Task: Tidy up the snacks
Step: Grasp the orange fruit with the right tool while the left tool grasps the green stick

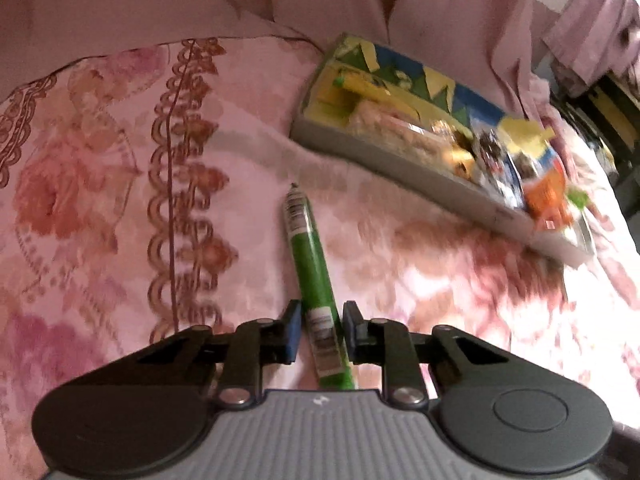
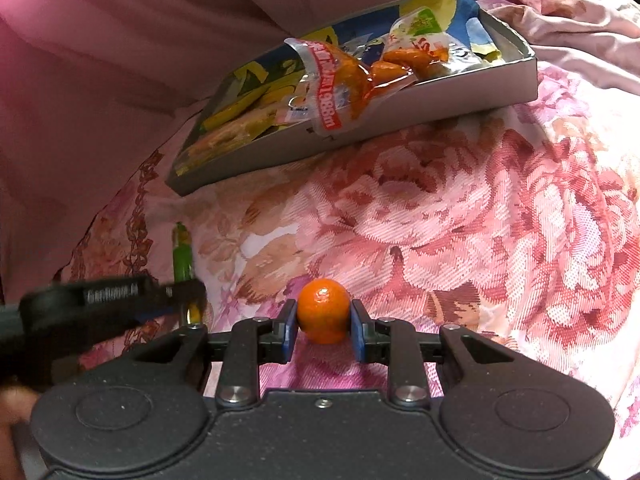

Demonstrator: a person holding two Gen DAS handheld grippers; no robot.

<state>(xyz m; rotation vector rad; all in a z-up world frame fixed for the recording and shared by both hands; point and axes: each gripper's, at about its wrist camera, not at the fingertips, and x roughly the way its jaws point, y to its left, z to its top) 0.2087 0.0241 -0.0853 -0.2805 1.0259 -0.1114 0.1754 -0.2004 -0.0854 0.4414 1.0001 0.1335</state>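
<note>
A long green snack stick [image 1: 314,276] lies on the pink floral bedspread, and my left gripper [image 1: 320,330] is closed around its near end, pads on both sides. The stick also shows in the right wrist view [image 2: 182,258], held by the left gripper [image 2: 176,294]. My right gripper [image 2: 324,330] is shut on a small orange ball [image 2: 323,310], just above the bedspread. A grey cardboard box [image 1: 400,168] holding several snack packets lies beyond both grippers; in the right wrist view the box [image 2: 420,112] holds an orange packet [image 2: 348,84].
The pink floral bedspread [image 2: 500,220] covers the whole surface. A plain pink cloth [image 1: 280,0] rises behind the box. Dark furniture [image 1: 608,120] stands at the far right edge.
</note>
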